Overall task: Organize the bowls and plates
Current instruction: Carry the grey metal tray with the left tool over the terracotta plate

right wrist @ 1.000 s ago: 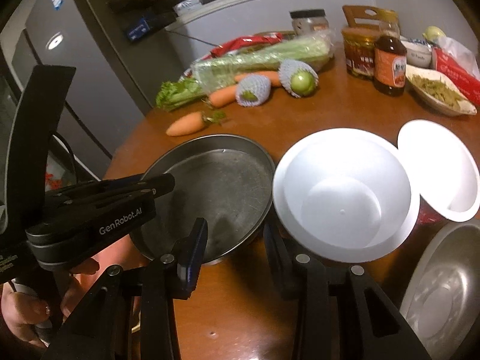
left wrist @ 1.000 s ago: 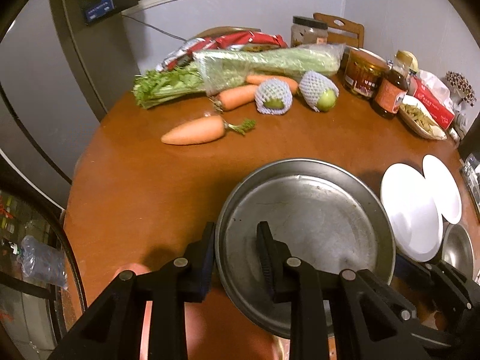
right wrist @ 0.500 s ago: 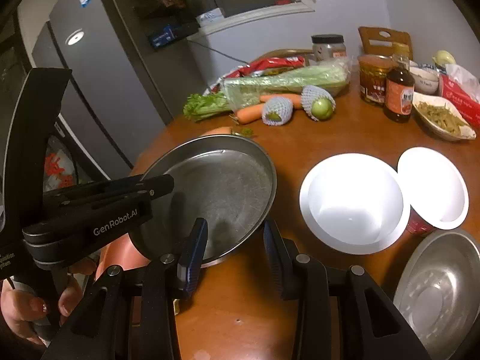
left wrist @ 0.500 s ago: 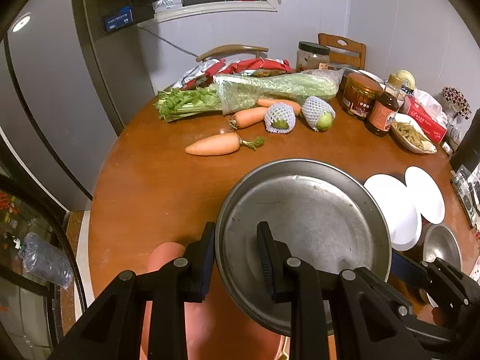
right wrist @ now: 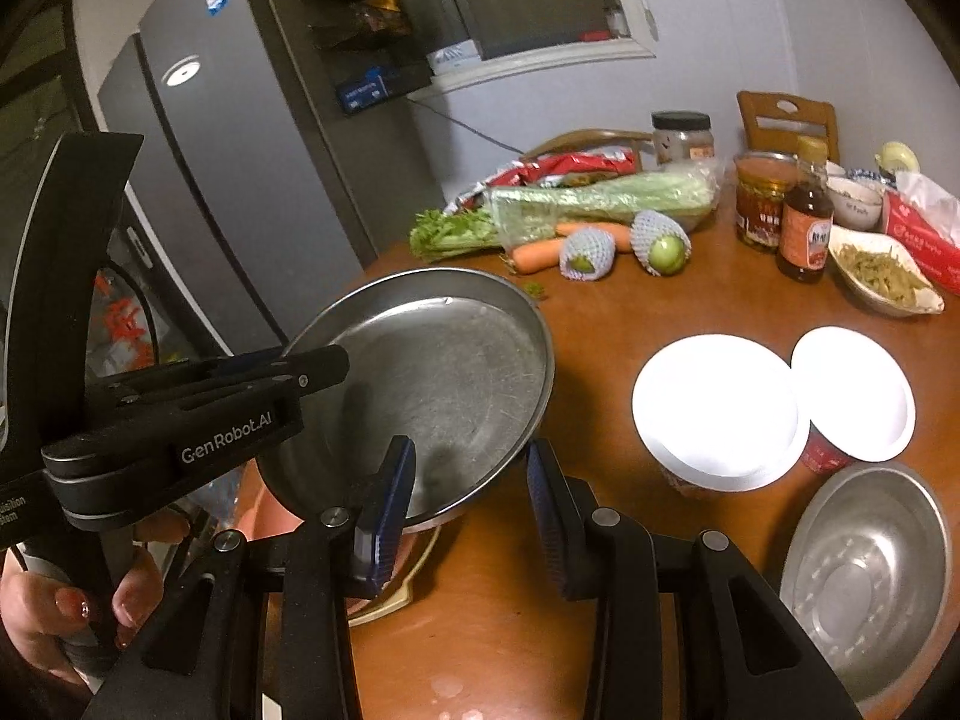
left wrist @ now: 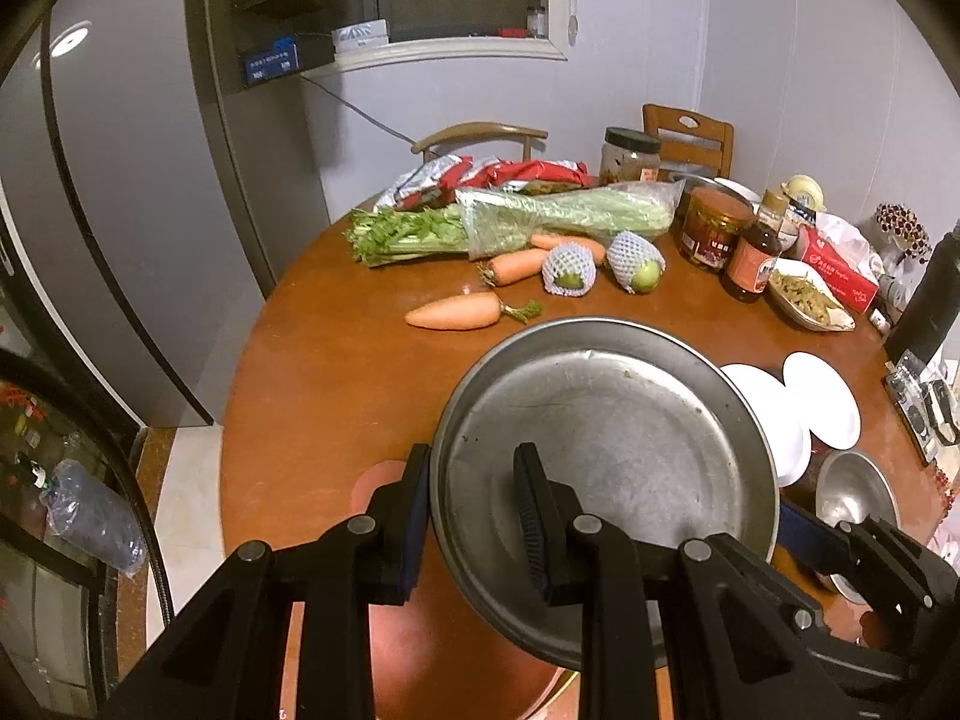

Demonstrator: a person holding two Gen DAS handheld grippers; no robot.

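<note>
Steel pan (left wrist: pixel 630 438) hiding white plate's (left wrist: pixel 774 414) edge

The steel plate (left wrist: pixel 606 468) conceals part of the large white plate (left wrist: pixel 765 414) at 3 o'clock. The steel bowl (right wrist: pixel 870 576) is cropped at 4 o'clock in the right wrist view. Printed text on the sauce bottle (right wrist: pixel 804 228) label is illegible.

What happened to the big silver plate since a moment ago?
Both tongs, left and right, lifted the metal plate off the table, each keeping its grip on the rim. The white plates, steel bowl and vegetables stayed put.
</note>
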